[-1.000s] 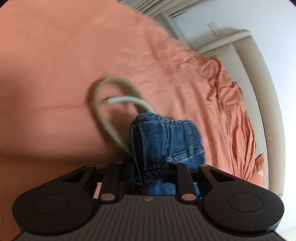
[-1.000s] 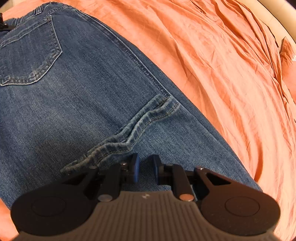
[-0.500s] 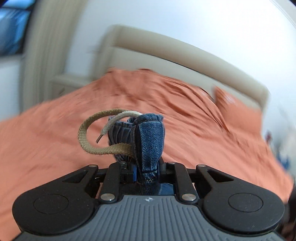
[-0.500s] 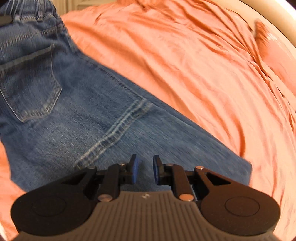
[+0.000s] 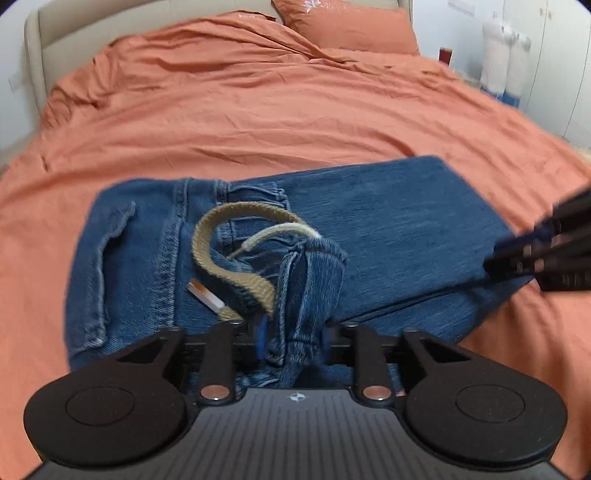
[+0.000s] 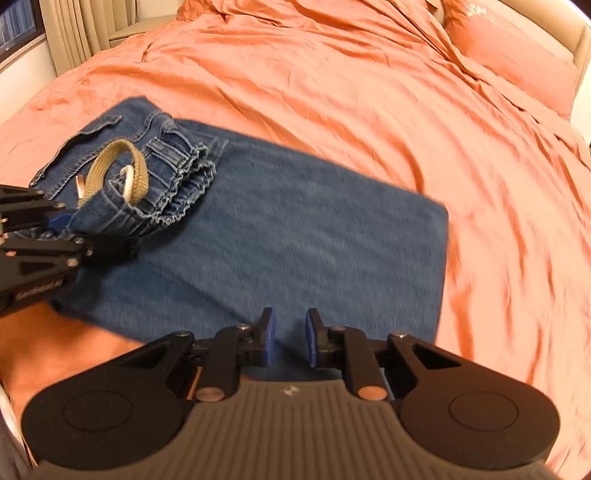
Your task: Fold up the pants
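Jeans (image 6: 295, 236) lie folded on the orange bedspread (image 6: 369, 92), waistband end stacked on top of the leg panel. L gripper (image 5: 291, 338) is clamped on a bunched bit of waistband w/ the tan drawstring (image 5: 221, 258) looping just above its fingers. R gripper (image 6: 290, 341) sits over the near edge of the denim, jaws parted w/ a narrow gap, nothing between them. Pillow (image 5: 347, 26) by the headboard, well apart from the jeans.

Orange bedsheet (image 5: 258, 110) rumpled; matching pillow (image 5: 351, 26) against beige headboard (image 5: 40, 48); curtains (image 6: 74, 29) beyond.
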A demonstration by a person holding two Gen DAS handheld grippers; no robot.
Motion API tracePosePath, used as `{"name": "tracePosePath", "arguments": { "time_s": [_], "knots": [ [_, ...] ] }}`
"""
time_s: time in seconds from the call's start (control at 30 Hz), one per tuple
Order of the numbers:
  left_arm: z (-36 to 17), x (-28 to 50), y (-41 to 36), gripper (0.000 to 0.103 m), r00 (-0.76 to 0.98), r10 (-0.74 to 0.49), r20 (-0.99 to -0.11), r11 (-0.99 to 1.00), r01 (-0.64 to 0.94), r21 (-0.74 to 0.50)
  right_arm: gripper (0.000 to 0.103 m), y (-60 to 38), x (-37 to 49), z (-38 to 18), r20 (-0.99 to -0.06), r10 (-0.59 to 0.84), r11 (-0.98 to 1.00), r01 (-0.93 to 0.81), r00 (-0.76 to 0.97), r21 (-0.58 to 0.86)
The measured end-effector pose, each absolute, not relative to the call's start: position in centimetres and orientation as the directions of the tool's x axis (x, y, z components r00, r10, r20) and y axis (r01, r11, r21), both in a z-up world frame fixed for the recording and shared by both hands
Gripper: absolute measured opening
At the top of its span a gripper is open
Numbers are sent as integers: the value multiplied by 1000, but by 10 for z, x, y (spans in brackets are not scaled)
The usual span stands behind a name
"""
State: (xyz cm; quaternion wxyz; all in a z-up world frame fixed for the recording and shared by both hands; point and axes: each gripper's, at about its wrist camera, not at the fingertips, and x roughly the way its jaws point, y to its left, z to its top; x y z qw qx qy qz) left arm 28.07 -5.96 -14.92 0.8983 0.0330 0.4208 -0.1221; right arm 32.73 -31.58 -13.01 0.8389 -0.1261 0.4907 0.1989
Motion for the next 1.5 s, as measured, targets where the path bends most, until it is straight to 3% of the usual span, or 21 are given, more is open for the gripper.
{"name": "tracePosePath", "arguments": {
  "time_s": [0.13,0.3,0.5,0.67,0.9,0.93,1.0,1.2,1.33,1.43,1.5],
  "knots": [
    [-142,297,-27,71,532,-379,-758,925,196,-325,13,-327,314,-136,-871,241,893,-449,427,27],
    [-137,297,-5,81,480,-537,-694,825,125,-551,15,-329,312,-143,-864,265,902,-427,428,65],
    [-128,288,27,81,517,-614,-596,709,29,-705,21,-320,311,-132,-830,312,907,-406,463,114],
    [-101,285,51,81,584,-569,-579,740,55,-671,21,-307,316,-120,-789,380,896,-402,482,187],
    [-100,305,91,77,645,-389,-658,833,-57,-550,22,-279,353,-118,-728,521,848,-367,445,383],
    [-103,309,95,76,647,-367,-668,843,-73,-533,24,-274,359,-121,-722,535,841,-363,439,402],
    [-109,316,100,76,646,-342,-682,851,-94,-516,40,-265,370,-126,-714,560,826,-346,420,445],
    [-125,325,120,73,652,-318,-688,848,-129,-514,43,-252,415,-158,-668,660,748,-219,343,626],
    [-131,330,131,73,651,-320,-688,843,-135,-520,45,-243,439,-177,-687,649,755,-166,326,634],
    [-135,334,135,73,651,-322,-687,845,-130,-519,61,-246,446,-185,-694,640,762,-158,329,628],
    [-137,337,135,73,648,-325,-688,848,-123,-516,64,-251,450,-192,-686,654,749,-142,321,647]
  ]
}}
